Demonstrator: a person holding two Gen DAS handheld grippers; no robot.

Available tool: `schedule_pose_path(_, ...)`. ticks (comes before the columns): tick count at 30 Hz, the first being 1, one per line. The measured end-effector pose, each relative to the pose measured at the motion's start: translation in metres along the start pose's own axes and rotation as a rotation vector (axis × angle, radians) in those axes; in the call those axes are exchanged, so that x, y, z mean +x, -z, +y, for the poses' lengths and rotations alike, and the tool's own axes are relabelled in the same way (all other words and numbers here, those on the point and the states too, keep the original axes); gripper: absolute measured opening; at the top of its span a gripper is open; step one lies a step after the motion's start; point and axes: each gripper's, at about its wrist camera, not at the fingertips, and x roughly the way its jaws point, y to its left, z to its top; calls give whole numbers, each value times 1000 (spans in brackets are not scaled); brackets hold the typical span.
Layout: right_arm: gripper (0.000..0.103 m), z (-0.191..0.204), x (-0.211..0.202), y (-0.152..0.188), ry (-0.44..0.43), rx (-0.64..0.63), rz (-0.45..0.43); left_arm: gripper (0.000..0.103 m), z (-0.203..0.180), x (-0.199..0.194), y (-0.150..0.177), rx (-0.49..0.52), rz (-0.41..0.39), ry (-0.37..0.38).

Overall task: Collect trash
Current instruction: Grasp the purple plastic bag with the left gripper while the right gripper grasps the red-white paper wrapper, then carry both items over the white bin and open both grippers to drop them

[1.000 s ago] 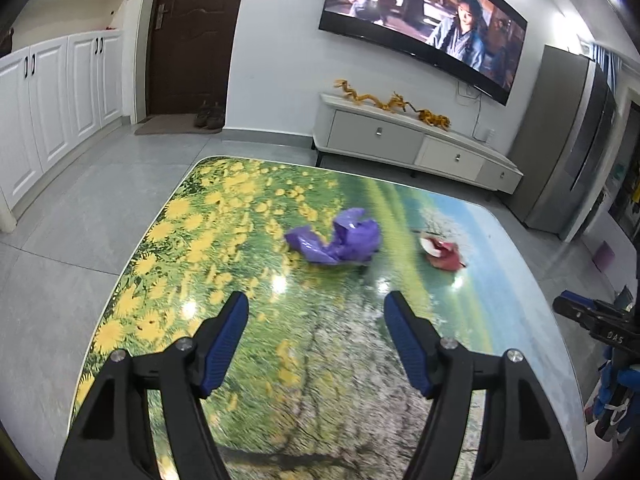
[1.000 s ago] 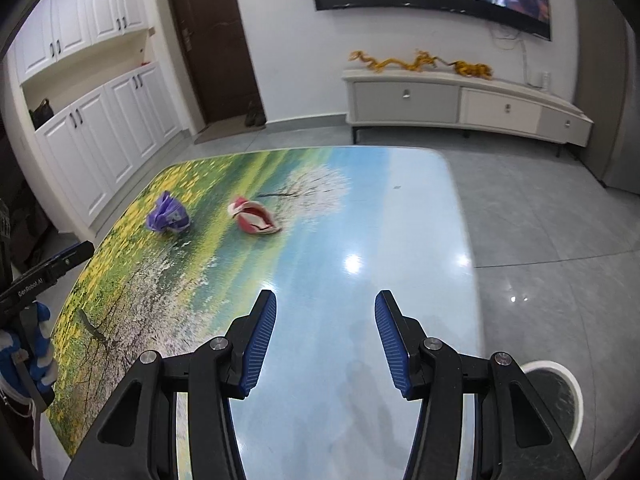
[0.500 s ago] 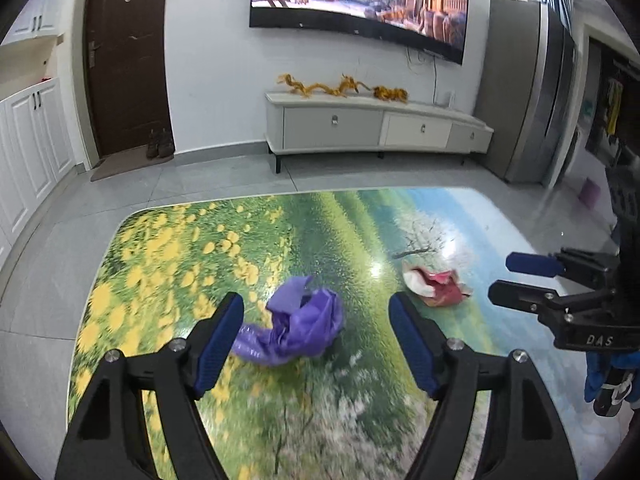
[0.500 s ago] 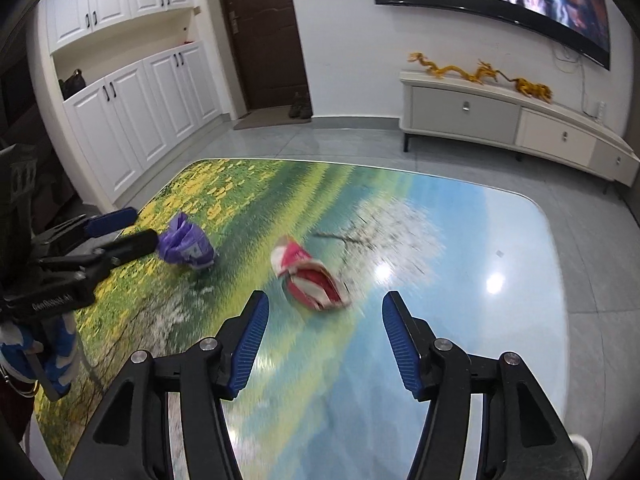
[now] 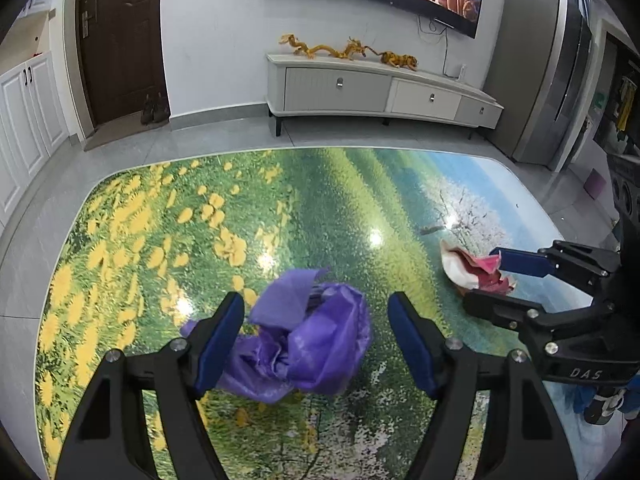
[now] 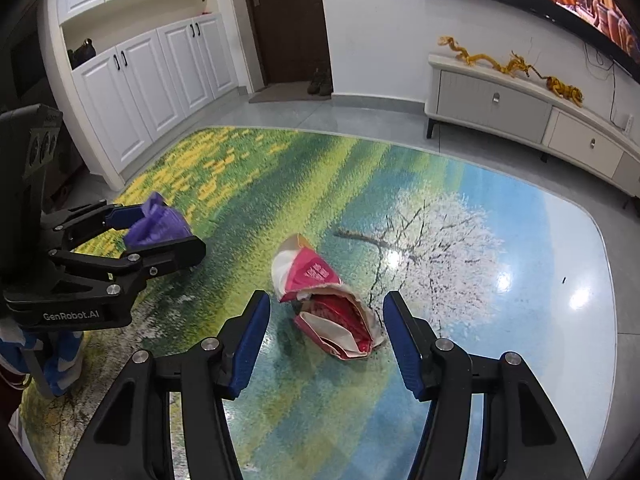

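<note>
A crumpled purple plastic bag point(image 5: 308, 340) lies on the landscape-print table point(image 5: 320, 200). My left gripper point(image 5: 316, 320) is open with its blue pads on either side of the bag, not closed on it. The bag also shows in the right wrist view point(image 6: 158, 224), between the left gripper's fingers. A crumpled red and white wrapper point(image 6: 328, 304) lies mid-table. My right gripper point(image 6: 326, 316) is open around it, pads apart from it. In the left wrist view the wrapper point(image 5: 472, 268) sits between the right gripper's fingers point(image 5: 524, 264).
The table's far edge point(image 5: 320, 148) drops to grey floor tiles. A white TV cabinet point(image 5: 380, 92) stands against the back wall under a television. White cupboards point(image 6: 152, 68) and a dark door point(image 6: 288, 20) are at the left.
Both grippers moved forward and down. The left now straddles the purple bag and the right straddles the red wrapper. Both stay open.
</note>
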Motion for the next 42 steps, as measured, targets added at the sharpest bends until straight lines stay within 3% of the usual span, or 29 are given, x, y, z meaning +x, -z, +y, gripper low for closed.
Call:
schedule_pose_path(5,46,0,0,4,13,-11,2,47,-4,3,6,-10,20,7)
schedule_pose_path(6,40,0,-1,4,12,-11,2,47,-4,2,6,-13,21,12)
schedule_pose_path(11,38,1,-8,13,13,-19,-3,40,-6,-6,13,-21,13,23)
schedule_pose_path(27,37,-8,-72,65,41,42,-39,38,-42,-59,36,-40,-37,87)
schedule_pose_path(42,37,-8,-175,108,117,92,-172,37,-91,-130,48,-12,-134,153)
